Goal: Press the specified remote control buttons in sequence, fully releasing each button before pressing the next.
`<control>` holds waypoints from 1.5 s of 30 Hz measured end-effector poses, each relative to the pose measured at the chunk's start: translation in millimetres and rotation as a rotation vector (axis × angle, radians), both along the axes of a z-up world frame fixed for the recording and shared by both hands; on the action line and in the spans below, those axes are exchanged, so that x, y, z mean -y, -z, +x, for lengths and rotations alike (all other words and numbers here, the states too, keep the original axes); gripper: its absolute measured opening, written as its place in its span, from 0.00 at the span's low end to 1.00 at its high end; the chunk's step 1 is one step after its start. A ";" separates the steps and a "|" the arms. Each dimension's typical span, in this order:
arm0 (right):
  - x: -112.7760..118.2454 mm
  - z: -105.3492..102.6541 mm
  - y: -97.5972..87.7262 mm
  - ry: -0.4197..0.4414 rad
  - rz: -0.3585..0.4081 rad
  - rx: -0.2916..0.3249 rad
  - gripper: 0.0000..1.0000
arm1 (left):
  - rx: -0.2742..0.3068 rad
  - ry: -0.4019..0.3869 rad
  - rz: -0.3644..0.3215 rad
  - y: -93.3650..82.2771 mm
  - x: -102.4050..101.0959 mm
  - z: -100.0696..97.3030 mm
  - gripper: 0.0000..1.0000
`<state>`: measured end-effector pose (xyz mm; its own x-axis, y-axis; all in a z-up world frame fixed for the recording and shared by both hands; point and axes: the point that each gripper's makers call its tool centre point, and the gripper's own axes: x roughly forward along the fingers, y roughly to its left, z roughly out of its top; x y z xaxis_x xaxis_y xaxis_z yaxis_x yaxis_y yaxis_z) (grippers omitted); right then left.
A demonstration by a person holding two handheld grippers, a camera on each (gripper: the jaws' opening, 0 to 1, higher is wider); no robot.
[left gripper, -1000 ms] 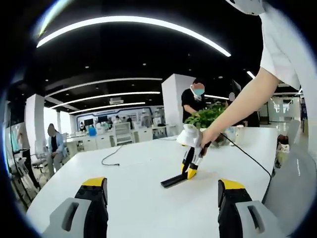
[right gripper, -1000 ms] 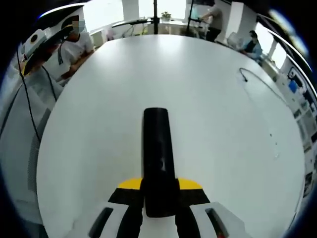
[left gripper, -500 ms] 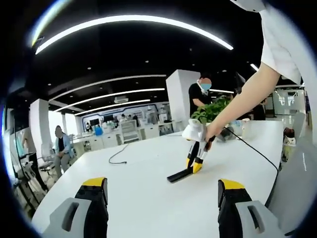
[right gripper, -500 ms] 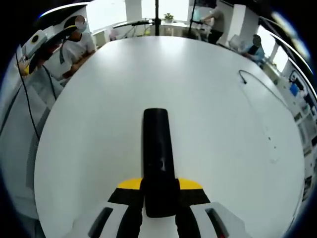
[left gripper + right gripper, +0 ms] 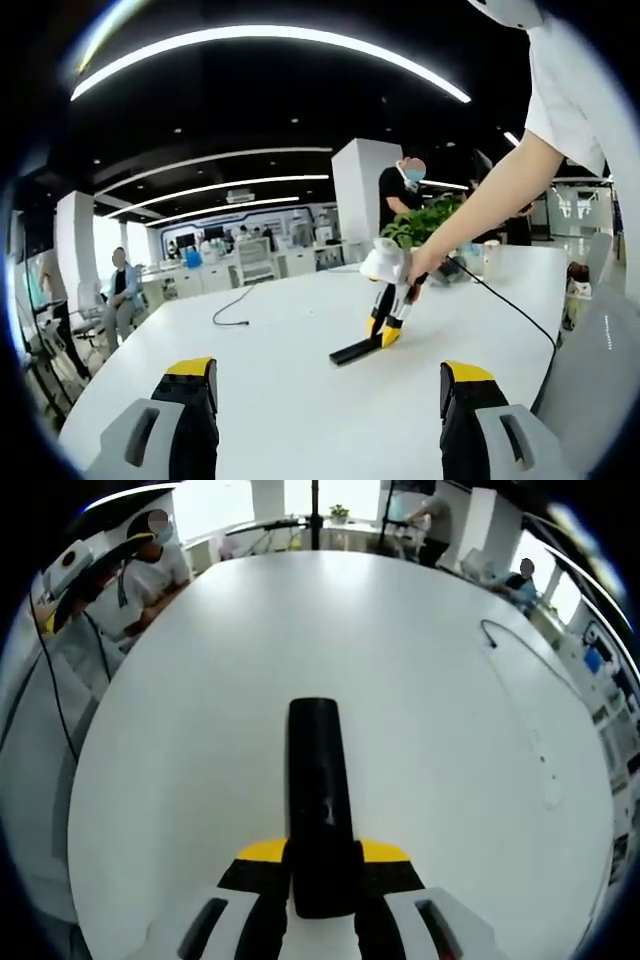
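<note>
A long black remote control [image 5: 320, 780] lies flat on the white table [image 5: 430, 730], pointing away from me. My right gripper [image 5: 322, 858] is shut on its near end, yellow-tipped jaws pressed against both sides. No buttons can be made out on its dark top. In the left gripper view the same remote [image 5: 353, 350] rests on the table with the right gripper [image 5: 386, 322] tilted down over it, held by a person's hand. My left gripper [image 5: 325, 395] hovers above the table's near part, open, nothing between its jaws.
A thin black cable [image 5: 228, 312] lies on the table's far left, and again as cable [image 5: 512, 642] at the right. A potted plant [image 5: 428, 228] stands behind the hand. Another cable [image 5: 505, 312] trails toward the table's right edge. People sit and stand around the room.
The left gripper's camera has shifted a little, so the remote and right gripper sit slightly lower and further left in its view. The right gripper stays shut on the remote.
</note>
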<state>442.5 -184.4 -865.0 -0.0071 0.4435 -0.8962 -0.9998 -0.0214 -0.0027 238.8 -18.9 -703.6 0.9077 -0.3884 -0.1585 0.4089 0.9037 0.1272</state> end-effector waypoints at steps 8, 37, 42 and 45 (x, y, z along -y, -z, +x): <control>1.7 7.1 -0.9 0.071 -0.016 0.017 0.31 | -0.003 -0.005 -0.005 3.7 -3.9 -0.3 0.95; -4.0 18.7 -33.8 0.508 0.232 0.081 0.83 | -0.017 -0.010 -0.031 5.5 -6.3 -0.1 0.94; 4.1 23.9 -44.6 0.607 0.286 0.189 0.99 | -0.017 -0.007 -0.036 3.4 -4.9 -0.1 0.94; 2.2 25.7 -61.3 0.630 0.383 0.236 0.99 | -0.013 -0.011 -0.043 1.6 -5.2 0.1 0.94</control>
